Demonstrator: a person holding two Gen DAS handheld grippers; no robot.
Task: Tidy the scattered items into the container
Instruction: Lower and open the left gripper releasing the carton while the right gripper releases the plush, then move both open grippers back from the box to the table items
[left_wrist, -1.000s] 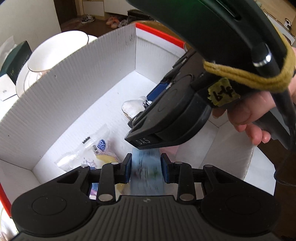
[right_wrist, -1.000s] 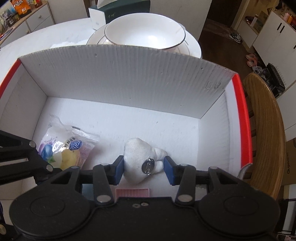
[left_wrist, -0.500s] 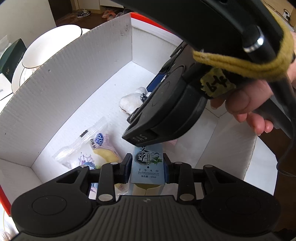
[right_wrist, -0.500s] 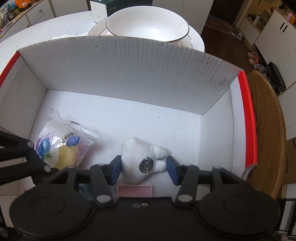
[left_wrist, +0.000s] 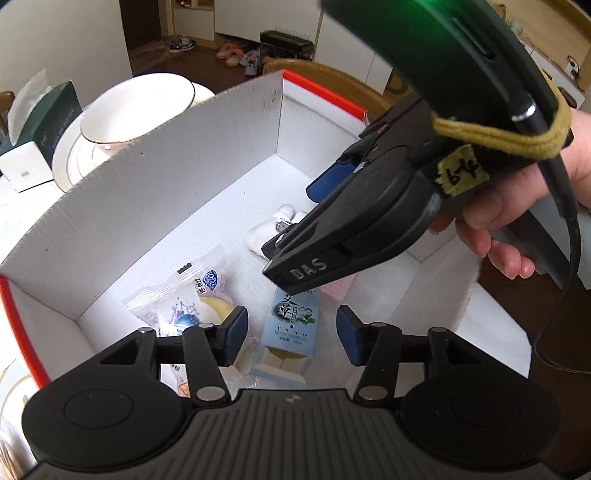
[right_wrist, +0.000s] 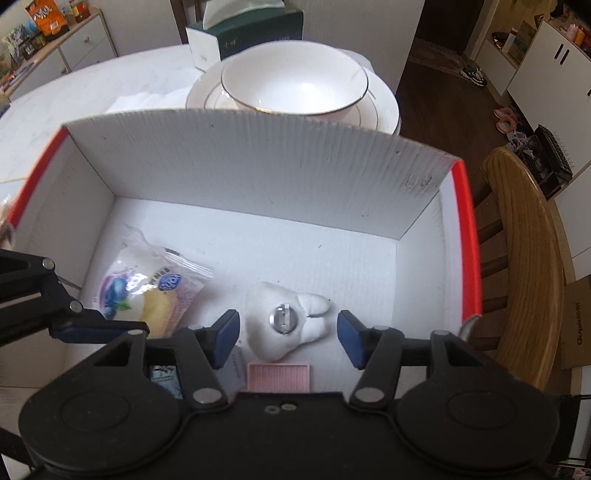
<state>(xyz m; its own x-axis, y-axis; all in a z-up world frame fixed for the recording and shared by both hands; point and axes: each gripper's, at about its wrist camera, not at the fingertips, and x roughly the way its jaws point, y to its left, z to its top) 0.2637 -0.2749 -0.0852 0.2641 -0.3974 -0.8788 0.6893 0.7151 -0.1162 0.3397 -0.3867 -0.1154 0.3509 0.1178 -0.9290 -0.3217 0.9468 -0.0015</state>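
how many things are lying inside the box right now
4, though more may hide under the grippers: snack packet at left, white plush in the middle, pink card nearest, blue carton beside the packet.
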